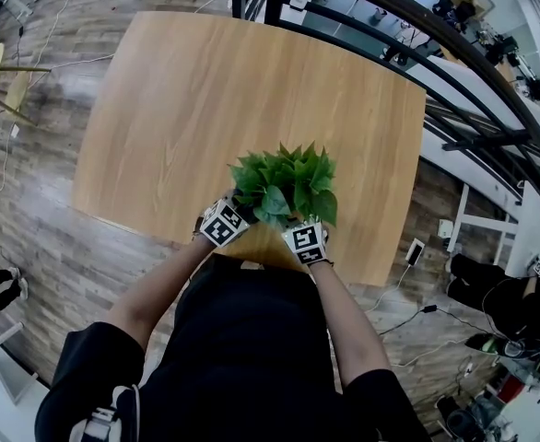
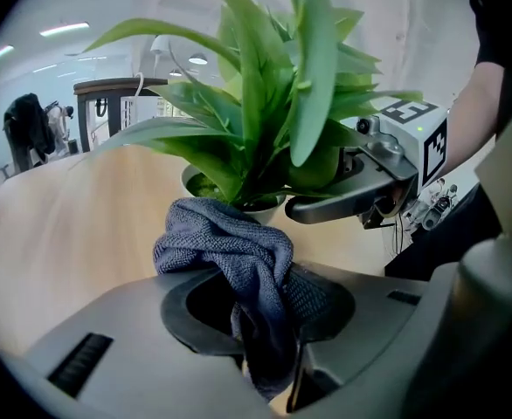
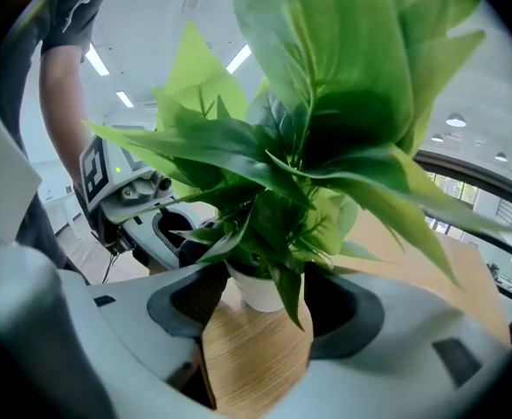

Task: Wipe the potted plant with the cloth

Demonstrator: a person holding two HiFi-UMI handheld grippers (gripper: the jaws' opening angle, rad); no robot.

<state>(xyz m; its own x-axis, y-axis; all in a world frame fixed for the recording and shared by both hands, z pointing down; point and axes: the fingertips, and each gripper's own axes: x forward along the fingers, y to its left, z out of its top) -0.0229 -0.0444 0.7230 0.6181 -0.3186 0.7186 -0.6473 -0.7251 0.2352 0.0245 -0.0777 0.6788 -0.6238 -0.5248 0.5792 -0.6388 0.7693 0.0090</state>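
A potted plant (image 1: 284, 187) with broad green leaves in a small white pot (image 3: 258, 288) stands near the table's front edge. My left gripper (image 2: 260, 299) is shut on a grey-blue knitted cloth (image 2: 230, 247), whose bunched end lies against the pot's rim (image 2: 205, 184) on the left side. My right gripper (image 3: 260, 308) is open, its dark pads either side of the pot without clearly touching it. In the head view both grippers, the left gripper (image 1: 224, 221) and the right gripper (image 1: 305, 241), sit just in front of the plant, with their tips hidden under the leaves.
The wooden table (image 1: 205, 99) stretches away behind the plant. A dark railing (image 1: 454, 81) runs along its right side. Cables and a power strip (image 1: 414, 251) lie on the wood floor to the right.
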